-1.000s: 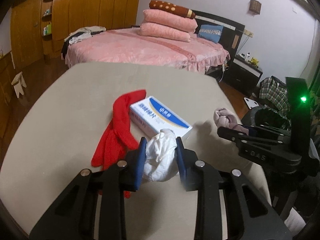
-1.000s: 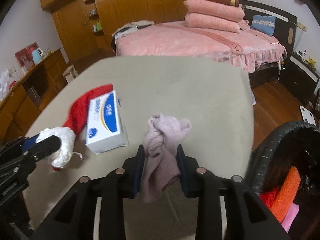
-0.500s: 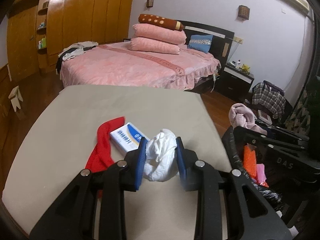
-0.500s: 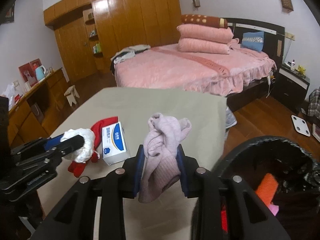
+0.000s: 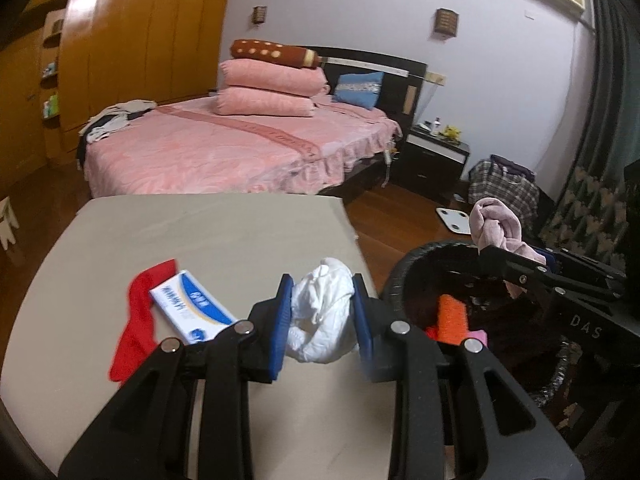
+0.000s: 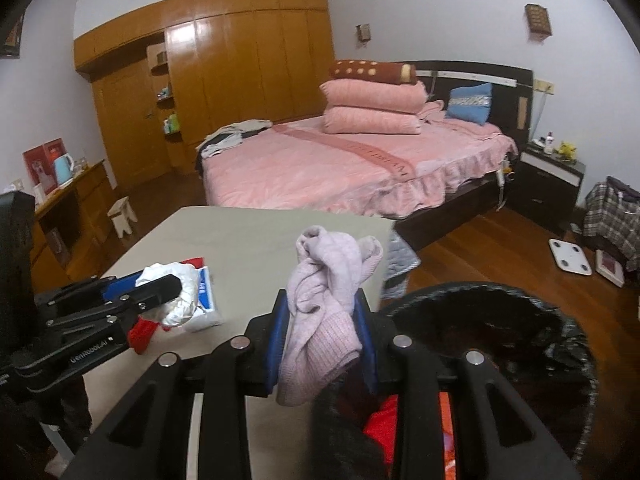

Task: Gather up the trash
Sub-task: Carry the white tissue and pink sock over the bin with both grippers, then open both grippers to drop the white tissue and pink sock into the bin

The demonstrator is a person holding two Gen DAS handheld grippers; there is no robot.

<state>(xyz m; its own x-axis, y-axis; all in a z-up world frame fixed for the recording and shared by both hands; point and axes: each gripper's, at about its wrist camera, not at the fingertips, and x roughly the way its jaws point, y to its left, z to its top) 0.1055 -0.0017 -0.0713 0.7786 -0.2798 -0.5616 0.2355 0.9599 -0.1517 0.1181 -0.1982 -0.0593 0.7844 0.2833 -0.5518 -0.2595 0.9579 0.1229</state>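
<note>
My left gripper (image 5: 322, 316) jaws clamp a white wad (image 5: 322, 320) above the bench (image 5: 208, 232). My right gripper (image 6: 322, 336) jaws clamp a pink cloth (image 6: 324, 308), hanging lengthwise downward beside the bin (image 6: 560, 332).

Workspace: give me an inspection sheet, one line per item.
Surface: beige table, bin beside its right edge.
Job's things: white crumpled wad and pink knitted cloth held; black-lined bin already holds orange and red items.
Clutter: red cloth and blue-white box on the table.
Grippers: left gripper shut on the wad; right gripper shut on the cloth, at the bin.
Cables: nothing seen.
Surroundings: pink bed, wooden wardrobe.
</note>
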